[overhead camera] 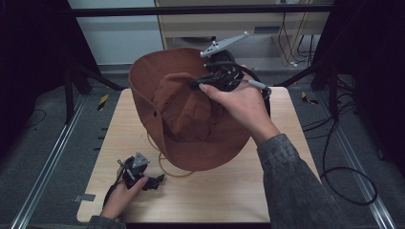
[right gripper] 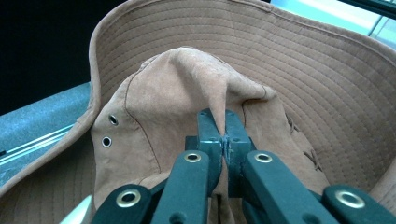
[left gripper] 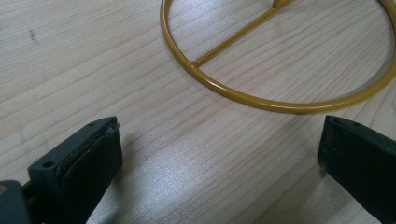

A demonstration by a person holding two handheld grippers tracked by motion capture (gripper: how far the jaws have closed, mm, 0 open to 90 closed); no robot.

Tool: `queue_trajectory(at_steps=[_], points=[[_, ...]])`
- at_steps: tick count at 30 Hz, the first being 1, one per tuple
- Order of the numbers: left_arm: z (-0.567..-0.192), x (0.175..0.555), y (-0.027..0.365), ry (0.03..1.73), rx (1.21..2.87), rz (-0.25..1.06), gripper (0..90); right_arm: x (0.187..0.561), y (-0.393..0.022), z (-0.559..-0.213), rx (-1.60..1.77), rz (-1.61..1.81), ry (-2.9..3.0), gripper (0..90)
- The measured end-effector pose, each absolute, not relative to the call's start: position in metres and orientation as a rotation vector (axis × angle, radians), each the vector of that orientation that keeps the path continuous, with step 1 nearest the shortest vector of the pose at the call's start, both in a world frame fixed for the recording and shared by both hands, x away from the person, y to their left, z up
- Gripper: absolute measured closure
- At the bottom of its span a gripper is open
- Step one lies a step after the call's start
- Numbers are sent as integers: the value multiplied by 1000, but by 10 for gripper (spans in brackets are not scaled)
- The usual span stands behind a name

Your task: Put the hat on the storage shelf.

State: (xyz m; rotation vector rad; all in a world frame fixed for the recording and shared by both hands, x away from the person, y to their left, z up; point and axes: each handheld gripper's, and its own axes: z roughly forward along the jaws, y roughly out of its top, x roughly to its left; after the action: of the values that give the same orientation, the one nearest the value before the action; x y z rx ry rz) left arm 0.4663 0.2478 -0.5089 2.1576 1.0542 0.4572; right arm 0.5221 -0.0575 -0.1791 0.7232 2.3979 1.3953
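The right hand-held gripper [overhead camera: 198,84] was clamped tight on a pinch of fabric at the crown of a rust-brown, wide-brimmed suede hat [overhead camera: 184,112], holding it tilted above the middle of the light wooden desk [overhead camera: 229,191], crown toward the camera. The left hand-held gripper [overhead camera: 160,179] sat low at the desk's near left, its jaws spread wide and gripping nothing, pointed at a mustard-yellow metal wire ring [left gripper: 243,95] lying flat on the desk under the hat.
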Motion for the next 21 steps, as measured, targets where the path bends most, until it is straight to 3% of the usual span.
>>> queue_trajectory(at_steps=[21], points=[[-509,466,248,1053,2160,456,0,530,-42,-190,726,1411,2411,891]])
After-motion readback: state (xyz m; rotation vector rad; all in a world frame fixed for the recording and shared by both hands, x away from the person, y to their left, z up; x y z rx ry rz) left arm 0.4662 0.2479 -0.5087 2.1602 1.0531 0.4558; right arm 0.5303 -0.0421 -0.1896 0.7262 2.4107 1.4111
